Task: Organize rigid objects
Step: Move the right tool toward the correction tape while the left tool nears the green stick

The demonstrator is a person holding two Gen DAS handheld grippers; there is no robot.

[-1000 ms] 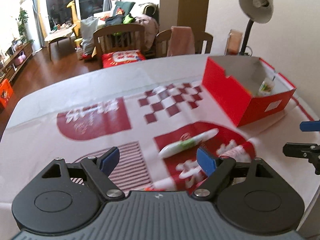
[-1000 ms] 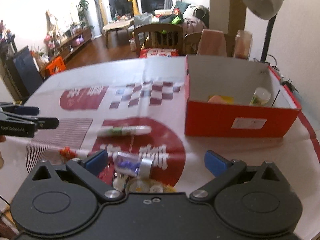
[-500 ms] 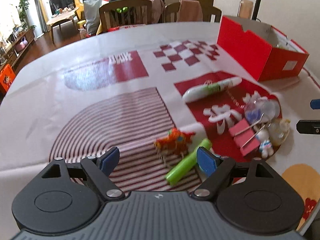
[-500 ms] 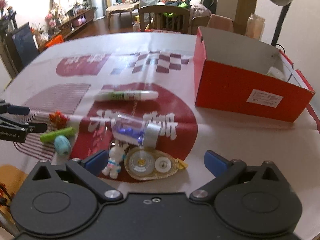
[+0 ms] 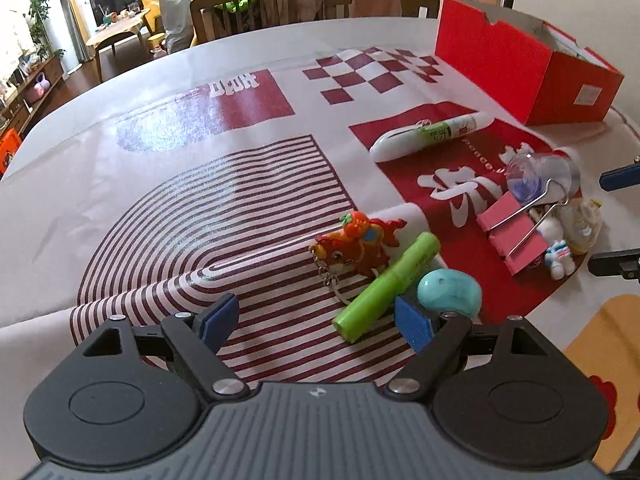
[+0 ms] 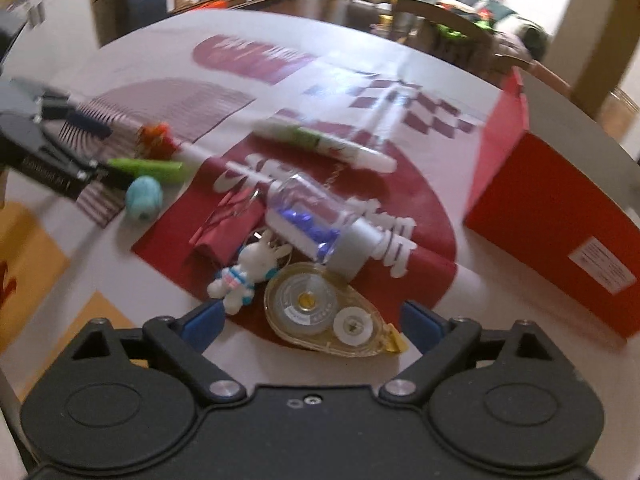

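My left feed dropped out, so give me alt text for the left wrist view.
Open left tongs hover low over a patterned table, nothing between them, a green marker and teal egg just ahead. Beyond lie an orange keychain, pink clip, white pen and a red box.

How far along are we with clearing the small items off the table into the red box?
Early. In the current views the red box hides its contents. Neither the left gripper nor the right gripper holds anything; the right's fingers have just been closing, around the tape dispenser but not touching. Still on the table: green tube, white pen, pink clip, keychain.
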